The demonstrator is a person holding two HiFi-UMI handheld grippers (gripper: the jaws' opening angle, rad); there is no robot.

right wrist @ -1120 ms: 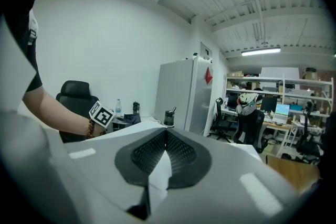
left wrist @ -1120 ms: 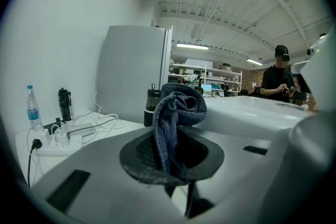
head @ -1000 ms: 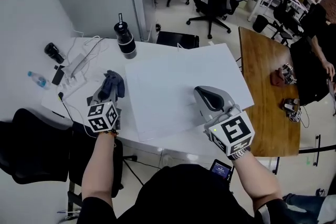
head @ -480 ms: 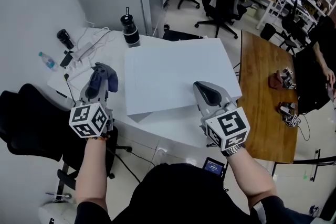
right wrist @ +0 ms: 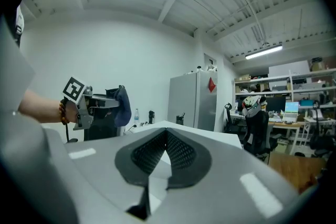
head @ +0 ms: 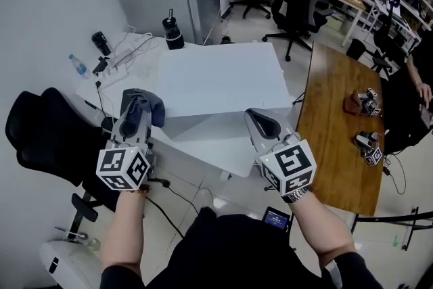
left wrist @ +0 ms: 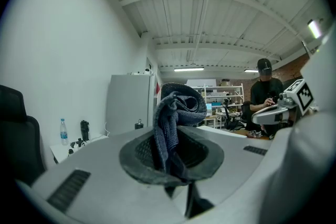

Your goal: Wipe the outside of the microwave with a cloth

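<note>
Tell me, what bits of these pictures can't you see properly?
- White box, head view: only its top and one plain side show; no door or buttons.
- Left gripper, left gripper view: the cloth covers where its fingers meet.
- Water bottle, head view: label too small to read.
- Person, head view: cut off by the right edge.

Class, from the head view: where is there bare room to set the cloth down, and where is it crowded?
Free: the white box's flat top, nearer than the black flask; also the wooden table's far left part. Crowded: the white table's left corner, with water bottle and cables, and the wooden table's right edge.
</note>
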